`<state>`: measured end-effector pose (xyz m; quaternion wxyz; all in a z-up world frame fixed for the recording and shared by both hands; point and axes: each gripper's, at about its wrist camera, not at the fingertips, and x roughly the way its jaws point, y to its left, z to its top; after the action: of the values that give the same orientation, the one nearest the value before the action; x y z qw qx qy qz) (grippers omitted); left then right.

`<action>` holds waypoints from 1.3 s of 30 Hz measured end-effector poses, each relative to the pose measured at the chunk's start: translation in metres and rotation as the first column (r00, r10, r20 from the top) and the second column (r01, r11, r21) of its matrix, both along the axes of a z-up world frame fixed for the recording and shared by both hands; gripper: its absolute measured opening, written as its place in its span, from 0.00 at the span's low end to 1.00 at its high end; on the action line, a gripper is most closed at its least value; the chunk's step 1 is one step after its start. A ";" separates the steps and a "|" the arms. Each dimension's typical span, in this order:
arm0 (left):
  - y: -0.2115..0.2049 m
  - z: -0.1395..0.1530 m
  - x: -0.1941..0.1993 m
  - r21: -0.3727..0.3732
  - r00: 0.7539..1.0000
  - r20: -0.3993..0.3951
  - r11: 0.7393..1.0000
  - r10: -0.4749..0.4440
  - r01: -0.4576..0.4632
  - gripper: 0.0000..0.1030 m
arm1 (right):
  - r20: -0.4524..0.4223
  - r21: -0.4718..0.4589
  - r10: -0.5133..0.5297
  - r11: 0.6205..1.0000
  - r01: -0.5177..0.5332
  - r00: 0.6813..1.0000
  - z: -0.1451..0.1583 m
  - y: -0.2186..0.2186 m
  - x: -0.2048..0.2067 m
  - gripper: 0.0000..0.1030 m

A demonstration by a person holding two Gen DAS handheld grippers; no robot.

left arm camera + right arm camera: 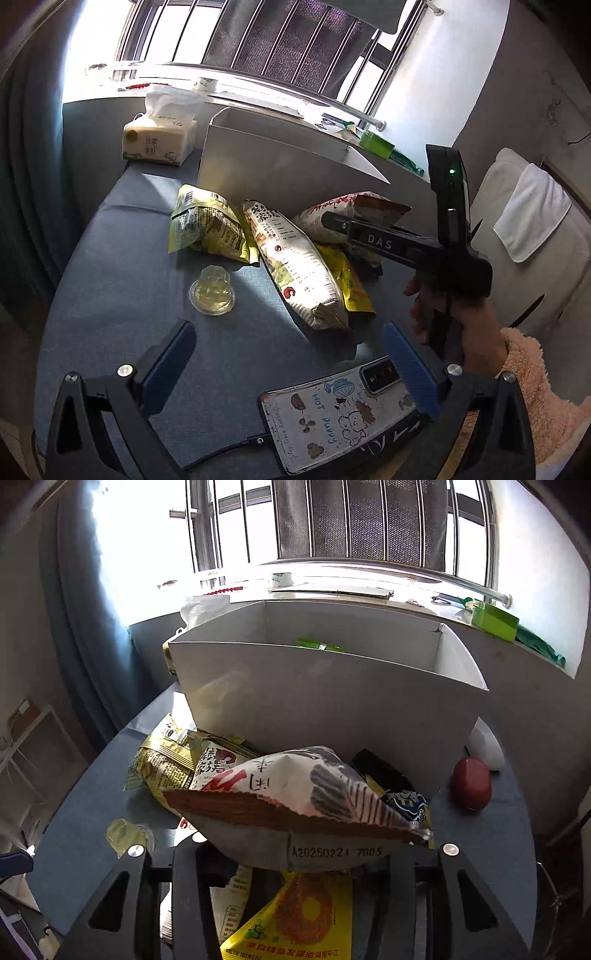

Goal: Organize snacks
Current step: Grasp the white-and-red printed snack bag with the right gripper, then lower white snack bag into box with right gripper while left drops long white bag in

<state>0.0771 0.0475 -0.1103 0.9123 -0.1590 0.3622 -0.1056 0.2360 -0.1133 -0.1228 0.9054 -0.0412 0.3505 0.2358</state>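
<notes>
Our right gripper (295, 853) clamps the white chip bag (295, 786), which hides its fingertips. Left gripper (288, 358) jaws apart, empty; phone (332, 417) below, partly cut off.

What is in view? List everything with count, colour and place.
snack bag: one, white-red, in right gripper
other snack bags: at least three, yellow and cream, piled before the box
jelly cup: one, yellowish, on blue table
box: one, white, behind the bags
tissue pack: one, cream, left of box
phone: one, cartoon case, near edge
red oval thing: one, right of box
left gripper: one, black, blue pads, open
right gripper: one, black, shut on bag
</notes>
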 end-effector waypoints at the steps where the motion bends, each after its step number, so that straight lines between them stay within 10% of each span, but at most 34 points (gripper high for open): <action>1: 0.000 -0.001 0.003 -0.006 1.000 -0.003 1.000 0.000 0.000 1.00 | -0.002 0.026 -0.002 1.000 0.002 1.000 0.003 -0.004 -0.001 0.48; 11: -0.023 -0.014 0.086 -0.062 0.990 -0.139 0.998 -0.037 0.029 1.00 | 0.050 0.333 -0.002 0.943 -0.015 0.999 0.072 -0.076 -0.035 0.48; 20: -0.041 -0.056 0.153 0.009 0.941 -0.339 1.000 0.001 0.002 1.00 | 0.119 0.417 -0.036 0.909 -0.017 0.992 0.096 -0.127 -0.089 0.48; 22: -0.050 -0.053 0.155 0.085 0.953 -0.304 0.996 0.000 0.027 0.95 | 0.119 0.414 -0.046 0.910 -0.007 0.992 0.094 -0.135 -0.096 0.48; 24: -0.054 -0.053 0.156 0.094 0.955 -0.295 0.994 -0.027 0.057 0.62 | 0.112 0.420 -0.054 0.908 0.002 0.992 0.089 -0.141 -0.099 0.48; 27: -0.059 -0.043 0.149 0.118 0.968 -0.246 0.989 -0.052 0.083 0.39 | 0.087 0.419 -0.060 0.908 0.018 0.994 0.079 -0.147 -0.099 0.48; 39: -0.029 0.057 0.130 0.127 0.996 0.037 0.989 -0.080 0.074 0.37 | 0.093 0.420 -0.032 0.907 -0.010 0.995 0.093 -0.134 -0.057 0.46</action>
<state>0.2071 0.0180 -0.0533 0.9232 -0.0848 0.3548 -0.1210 0.1787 -0.2473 -0.0301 0.9104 0.1450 0.2471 0.2985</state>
